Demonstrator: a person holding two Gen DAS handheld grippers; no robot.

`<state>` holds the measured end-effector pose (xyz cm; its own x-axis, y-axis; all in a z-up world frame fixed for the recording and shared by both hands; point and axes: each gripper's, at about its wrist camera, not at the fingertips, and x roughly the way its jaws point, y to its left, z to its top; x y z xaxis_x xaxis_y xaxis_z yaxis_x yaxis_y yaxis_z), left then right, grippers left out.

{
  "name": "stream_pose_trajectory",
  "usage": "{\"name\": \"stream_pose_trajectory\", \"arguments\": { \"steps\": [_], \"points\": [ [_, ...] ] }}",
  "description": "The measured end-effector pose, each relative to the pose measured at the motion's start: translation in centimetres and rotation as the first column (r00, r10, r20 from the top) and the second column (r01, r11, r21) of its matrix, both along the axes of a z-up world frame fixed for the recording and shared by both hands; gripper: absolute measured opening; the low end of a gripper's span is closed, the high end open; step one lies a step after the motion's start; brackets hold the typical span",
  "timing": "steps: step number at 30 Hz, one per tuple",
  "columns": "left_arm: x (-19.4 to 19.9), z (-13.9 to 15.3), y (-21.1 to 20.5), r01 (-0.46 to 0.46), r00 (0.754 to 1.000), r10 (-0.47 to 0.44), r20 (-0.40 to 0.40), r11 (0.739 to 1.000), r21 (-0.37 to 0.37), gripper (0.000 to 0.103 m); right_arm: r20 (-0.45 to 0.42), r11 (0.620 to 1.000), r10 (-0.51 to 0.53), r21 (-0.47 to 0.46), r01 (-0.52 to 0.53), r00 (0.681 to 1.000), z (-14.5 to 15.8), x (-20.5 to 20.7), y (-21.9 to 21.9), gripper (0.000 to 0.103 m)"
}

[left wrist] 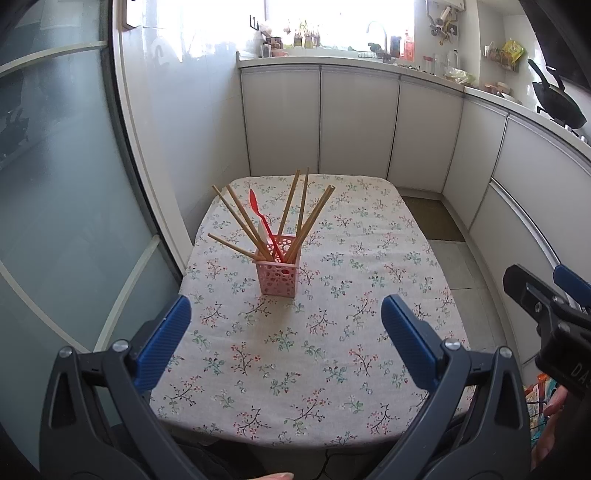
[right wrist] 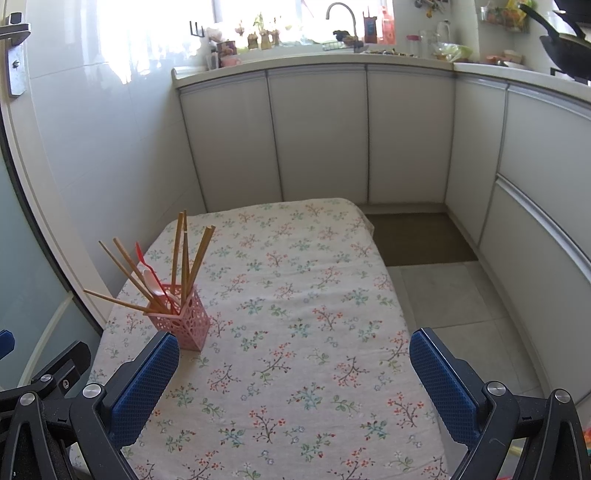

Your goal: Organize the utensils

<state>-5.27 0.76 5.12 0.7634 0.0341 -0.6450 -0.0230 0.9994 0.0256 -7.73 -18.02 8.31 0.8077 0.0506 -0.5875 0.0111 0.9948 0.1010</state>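
A pink perforated holder [left wrist: 277, 278] stands upright on the floral tablecloth [left wrist: 332, 350]. Several wooden chopsticks [left wrist: 236, 216], a red spoon [left wrist: 264, 221] and a white spoon [left wrist: 263, 232] stick out of it. My left gripper [left wrist: 286, 317] is open and empty, held above the near part of the table, short of the holder. In the right wrist view the holder [right wrist: 184, 321] sits at the left, just beyond the left pad [right wrist: 144, 387]. My right gripper [right wrist: 295, 354] is open and empty over the tablecloth [right wrist: 314, 332]. It also shows at the right edge of the left wrist view [left wrist: 546, 291].
White cabinets [right wrist: 317, 136] and a counter with a sink tap [right wrist: 341, 14] run behind and to the right. A black wok [left wrist: 557, 99] sits on the stove. A frosted glass door [left wrist: 55, 184] stands on the left. A brown mat [right wrist: 421, 240] lies on the tiled floor.
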Motion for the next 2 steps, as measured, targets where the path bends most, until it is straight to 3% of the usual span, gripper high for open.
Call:
{"name": "stream_pose_trajectory", "arguments": {
  "steps": [2],
  "points": [
    [0.37,-0.26,0.03,0.001,1.000,-0.001,-0.007,1.000,0.000,0.102,-0.007,1.000,-0.002,0.002,0.002,1.000,-0.30,0.39,-0.03,0.102]
  ]
}}
